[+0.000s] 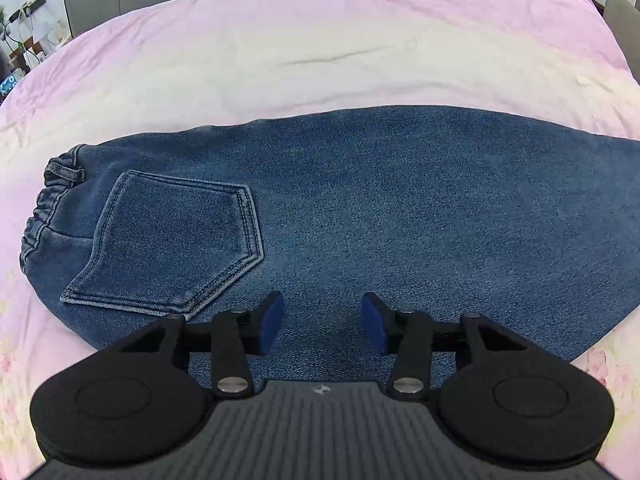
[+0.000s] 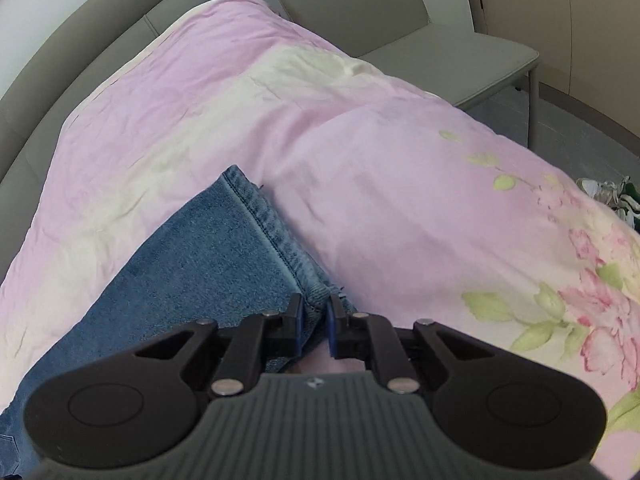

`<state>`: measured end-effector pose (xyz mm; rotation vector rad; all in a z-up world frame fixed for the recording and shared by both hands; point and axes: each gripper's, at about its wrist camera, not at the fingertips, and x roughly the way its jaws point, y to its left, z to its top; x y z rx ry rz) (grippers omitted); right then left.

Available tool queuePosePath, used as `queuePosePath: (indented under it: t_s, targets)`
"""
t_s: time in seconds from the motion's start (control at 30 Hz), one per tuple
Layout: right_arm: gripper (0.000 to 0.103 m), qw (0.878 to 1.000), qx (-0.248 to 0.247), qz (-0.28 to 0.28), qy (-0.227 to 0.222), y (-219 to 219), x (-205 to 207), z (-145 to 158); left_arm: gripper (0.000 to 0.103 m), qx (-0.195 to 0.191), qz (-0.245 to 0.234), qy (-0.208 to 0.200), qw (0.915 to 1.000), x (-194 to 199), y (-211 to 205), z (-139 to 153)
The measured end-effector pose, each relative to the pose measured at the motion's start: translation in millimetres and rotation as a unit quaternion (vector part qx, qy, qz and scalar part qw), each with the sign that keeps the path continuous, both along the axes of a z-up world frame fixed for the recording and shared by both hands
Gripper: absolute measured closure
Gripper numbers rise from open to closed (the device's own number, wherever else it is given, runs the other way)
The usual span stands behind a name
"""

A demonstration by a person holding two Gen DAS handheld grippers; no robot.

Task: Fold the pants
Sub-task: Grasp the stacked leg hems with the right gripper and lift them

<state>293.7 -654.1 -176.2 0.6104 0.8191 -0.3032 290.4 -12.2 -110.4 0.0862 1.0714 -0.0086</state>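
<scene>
On the pink bed | pants lie flat, waistband left | left tool spread wide, holding nothing | right tool clamped on hem; lift hem evenly toward waistband, edges aligned

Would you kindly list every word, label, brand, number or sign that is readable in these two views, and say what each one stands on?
None: no legible text shows in either view.
Small white emblem on the left gripper body: too small to read.
Same emblem on the right gripper body: too small to read.
Jeans, back pocket and floral sheet: no labels or print visible.
</scene>
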Motion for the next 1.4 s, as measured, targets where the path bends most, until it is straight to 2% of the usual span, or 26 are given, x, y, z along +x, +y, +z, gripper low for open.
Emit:
queuePosePath:
  t_s: [0.03, 0.1, 0.17, 0.33, 0.43, 0.53, 0.6, 0.77, 0.83, 0.9, 0.97, 1.03, 1.17, 1.3, 1.4]
  targets:
    - [0.094, 1.000, 0.006, 0.000, -0.001, -1.5, -0.5, -1.3, 0.049, -0.003, -0.004, -0.003, 1.0000, -0.8, -2.5, 0.9]
    - [0.082, 1.000, 0.016, -0.004, 0.000, -5.7, -2.1, -3.3, 0.051, -0.013, -0.021, -0.009, 0.9997, -2.2, -12.0, 3.4]
    - [0.066, 0.999, 0.036, -0.017, -0.001, -11.5, -3.2, -9.0, 0.053, -0.026, -0.039, -0.012, 0.9988, 0.7, -25.0, 4.8]
    - [0.065, 0.993, 0.106, -0.045, -0.010, -19.3, -5.3, -33.0, 0.056, -0.076, -0.104, -0.001, 0.9917, 15.7, -72.7, 9.9]
    - [0.064, 0.989, 0.132, -0.063, -0.016, -20.0, -0.4, -44.8, 0.056, -0.087, -0.163, 0.007, 0.9827, 22.6, -111.0, 12.6]
    - [0.061, 0.983, 0.159, -0.084, -0.022, -22.2, 4.8, -55.9, 0.058, -0.093, -0.229, 0.017, 0.9687, 26.8, -153.9, 13.7]
    - [0.061, 0.981, 0.166, -0.094, -0.023, -21.8, 6.9, -59.8, 0.058, -0.093, -0.276, 0.027, 0.9564, 27.4, -185.7, 11.9]
    - [0.078, 0.990, 0.114, -0.080, -0.021, -13.5, 9.2, -43.5, 0.063, -0.075, -0.376, 0.034, 0.9231, 20.0, -260.2, 2.6]
    - [0.080, 0.992, 0.100, -0.072, -0.025, -11.8, 8.4, -35.2, 0.064, -0.068, -0.398, 0.036, 0.9142, 20.5, -280.5, -4.7]
    - [0.080, 0.994, 0.082, -0.064, -0.031, -8.6, 7.9, -24.6, 0.069, -0.055, -0.413, 0.045, 0.9078, 25.0, -300.3, -17.5]
    - [0.081, 0.996, 0.065, -0.055, -0.037, -4.6, 8.7, -13.7, 0.071, -0.047, -0.417, 0.051, 0.9062, 28.5, -309.9, -29.8]
    - [0.081, 0.997, 0.050, -0.045, -0.042, -0.8, 8.9, -0.5, 0.071, -0.056, -0.413, 0.057, 0.9071, 35.7, -316.4, -42.7]
    - [0.082, 0.998, 0.017, -0.014, -0.057, 14.6, 12.0, 31.3, 0.072, -0.055, -0.397, 0.064, 0.9142, 39.1, -321.5, -57.0]
    - [0.082, 0.997, -0.009, 0.017, -0.078, 41.8, 17.6, 71.1, 0.072, -0.055, -0.381, 0.061, 0.9211, 40.1, -323.6, -55.4]
    - [0.082, 0.994, -0.029, 0.041, -0.096, 71.1, 22.3, 108.0, 0.074, -0.090, -0.364, 0.062, 0.9251, 38.9, -308.4, -39.6]
